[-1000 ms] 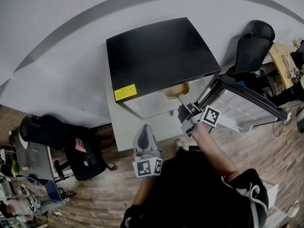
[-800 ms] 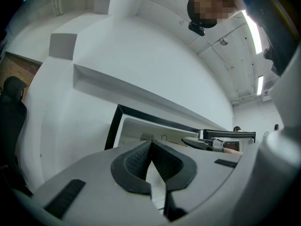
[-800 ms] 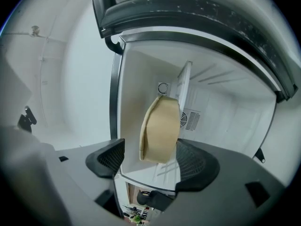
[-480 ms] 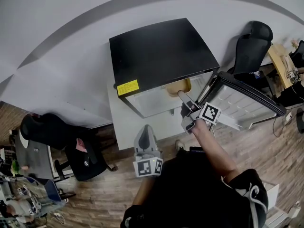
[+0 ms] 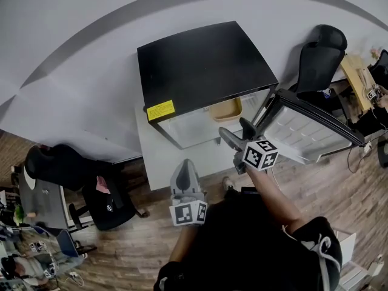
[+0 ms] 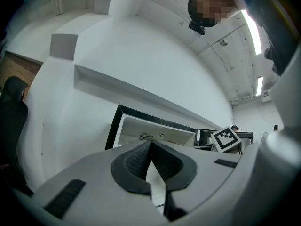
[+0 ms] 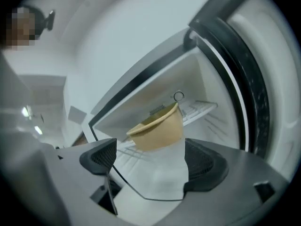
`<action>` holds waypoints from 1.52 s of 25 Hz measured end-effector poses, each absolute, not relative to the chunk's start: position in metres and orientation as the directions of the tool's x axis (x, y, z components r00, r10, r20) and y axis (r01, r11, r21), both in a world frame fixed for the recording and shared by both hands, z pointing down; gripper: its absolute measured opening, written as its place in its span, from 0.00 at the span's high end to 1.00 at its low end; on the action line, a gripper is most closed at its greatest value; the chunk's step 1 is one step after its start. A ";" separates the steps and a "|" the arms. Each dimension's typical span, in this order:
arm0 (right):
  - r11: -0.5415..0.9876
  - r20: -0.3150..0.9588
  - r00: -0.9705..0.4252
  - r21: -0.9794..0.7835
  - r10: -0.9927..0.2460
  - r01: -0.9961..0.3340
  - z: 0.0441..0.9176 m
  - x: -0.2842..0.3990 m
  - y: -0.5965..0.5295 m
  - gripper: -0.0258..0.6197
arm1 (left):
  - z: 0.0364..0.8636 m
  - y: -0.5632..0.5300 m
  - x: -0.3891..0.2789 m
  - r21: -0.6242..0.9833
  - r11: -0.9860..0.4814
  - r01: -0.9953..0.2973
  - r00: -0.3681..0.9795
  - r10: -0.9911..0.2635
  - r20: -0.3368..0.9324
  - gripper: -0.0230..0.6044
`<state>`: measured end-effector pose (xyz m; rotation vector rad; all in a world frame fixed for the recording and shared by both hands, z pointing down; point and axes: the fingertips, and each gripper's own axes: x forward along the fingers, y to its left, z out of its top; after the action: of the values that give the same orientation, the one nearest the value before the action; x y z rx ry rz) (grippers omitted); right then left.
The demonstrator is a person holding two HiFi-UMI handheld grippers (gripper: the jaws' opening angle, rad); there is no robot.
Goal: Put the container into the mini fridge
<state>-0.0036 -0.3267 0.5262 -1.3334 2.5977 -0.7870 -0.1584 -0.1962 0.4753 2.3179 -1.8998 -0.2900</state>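
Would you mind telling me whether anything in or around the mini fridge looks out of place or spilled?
Nothing stands out: the tan container sits upright inside the mini fridge, no spill is visible, and the door stands open.

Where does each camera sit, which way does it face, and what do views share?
Head view: on the person's head, facing steeply down at the mini fridge, its open door; left gripper, right gripper, arms show.
Left gripper view: on that gripper, facing the fridge's open front; its shut jaws show.
Right gripper view: on that gripper, facing the container inside the fridge; its opening, empty jaws show.
Shared: head and right gripper views show the container.
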 end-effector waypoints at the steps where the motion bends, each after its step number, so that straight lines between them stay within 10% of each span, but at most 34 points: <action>1: 0.489 0.151 -0.582 -0.399 -0.799 -0.776 0.526 -0.001 -0.324 0.26 | 0.476 -0.196 -0.157 0.221 -0.201 -0.954 0.191 -0.979 -0.065 0.93; 7: 0.483 0.183 -0.480 -0.028 -0.858 -0.875 0.515 0.001 -0.316 0.28 | 0.478 -0.196 -0.153 0.222 -0.214 -0.951 0.206 -0.977 -0.059 0.93; 19: 0.424 0.166 -0.413 0.031 -0.895 -0.905 0.514 -0.001 -0.349 0.48 | 0.478 -0.193 -0.153 0.218 -0.201 -0.955 0.194 -0.979 -0.056 0.93; 38: 0.425 0.175 -0.414 0.030 -0.893 -0.905 0.516 0.002 -0.389 0.51 | 0.479 -0.206 -0.155 0.215 -0.164 -0.963 0.158 -0.986 -0.046 0.93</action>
<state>0.0016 -0.3888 0.5159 -1.7748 2.7868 -0.1148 -0.1554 -0.2060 0.4791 2.2840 -1.9370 -0.2645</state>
